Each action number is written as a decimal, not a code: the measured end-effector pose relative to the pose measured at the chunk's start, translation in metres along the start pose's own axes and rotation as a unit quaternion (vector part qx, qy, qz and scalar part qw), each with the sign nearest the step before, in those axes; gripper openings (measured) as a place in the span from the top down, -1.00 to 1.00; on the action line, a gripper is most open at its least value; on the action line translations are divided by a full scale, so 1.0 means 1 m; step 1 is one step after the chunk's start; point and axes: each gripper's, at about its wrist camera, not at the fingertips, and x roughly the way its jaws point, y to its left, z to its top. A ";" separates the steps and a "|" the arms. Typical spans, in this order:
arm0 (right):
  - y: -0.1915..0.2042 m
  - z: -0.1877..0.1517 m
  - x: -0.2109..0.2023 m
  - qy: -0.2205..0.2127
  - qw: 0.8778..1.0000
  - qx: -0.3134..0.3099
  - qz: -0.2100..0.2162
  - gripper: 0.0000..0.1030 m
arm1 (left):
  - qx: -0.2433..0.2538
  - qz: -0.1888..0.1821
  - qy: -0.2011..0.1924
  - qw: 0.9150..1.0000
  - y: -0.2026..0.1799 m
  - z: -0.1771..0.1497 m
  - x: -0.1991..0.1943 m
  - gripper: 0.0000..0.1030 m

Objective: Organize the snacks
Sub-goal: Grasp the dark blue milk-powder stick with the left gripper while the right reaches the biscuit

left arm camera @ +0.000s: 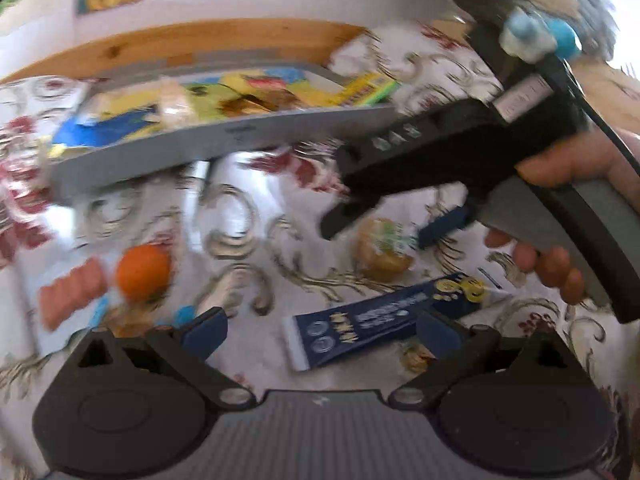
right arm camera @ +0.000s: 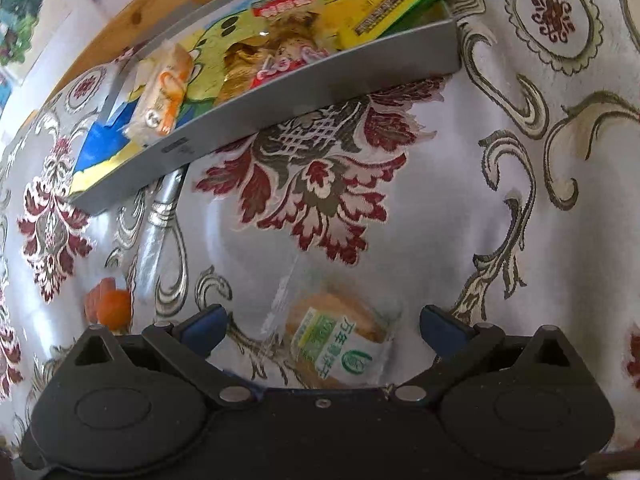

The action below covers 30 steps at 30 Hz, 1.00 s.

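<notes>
Between the spread fingers of the right tool point(right arm camera: 322, 328) lies a wrapped biscuit pack point(right arm camera: 340, 344) on the worktop point(right arm camera: 520, 200), not yet pinched. The step looks like picking it up. Next, the tool should go lower, squeeze the pack, and carry it to the grey tray point(right arm camera: 320, 84) of snacks behind. The left tool point(left arm camera: 320, 330) is spread too, over a blue snack bar point(left arm camera: 384, 316). An orange ball point(left arm camera: 143, 272) sits nearby.
</notes>
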 end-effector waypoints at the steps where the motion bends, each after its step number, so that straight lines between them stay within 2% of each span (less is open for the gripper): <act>1: 0.000 0.001 0.001 -0.001 1.000 0.002 0.000 -0.99 | 0.009 -0.016 0.010 1.000 -0.001 0.002 0.005 -0.99; 6: 0.004 0.004 0.007 0.002 1.000 -0.007 0.001 -0.99 | 0.092 -0.050 0.033 0.994 -0.011 0.014 0.026 -0.99; 9: 0.000 0.007 0.007 0.002 1.000 0.009 0.013 -0.99 | 0.148 -0.079 0.068 0.983 -0.019 0.022 0.042 -0.99; 11: -0.007 0.009 0.006 0.002 0.999 0.026 0.024 -0.99 | 0.169 -0.102 0.089 0.976 -0.020 0.026 0.050 -0.99; 19: -0.027 0.016 0.003 0.008 0.995 0.081 0.062 -0.99 | 0.161 -0.151 0.164 0.961 -0.017 0.040 0.068 -0.96; 21: -0.028 0.015 0.002 0.009 0.995 0.081 0.064 -0.99 | 0.155 -0.158 0.175 0.959 -0.017 0.040 0.067 -0.89; 24: -0.024 0.014 0.003 0.010 0.996 0.071 0.059 -0.99 | 0.124 -0.154 0.186 0.962 -0.017 0.037 0.063 -0.70; 29: -0.022 0.012 0.001 0.014 0.996 0.064 0.059 -0.99 | 0.091 -0.141 0.195 0.966 -0.022 0.032 0.048 -0.06; 30: -0.022 0.012 0.001 0.015 0.996 0.066 0.061 -0.99 | 0.082 -0.142 0.199 0.966 -0.023 0.031 0.045 0.00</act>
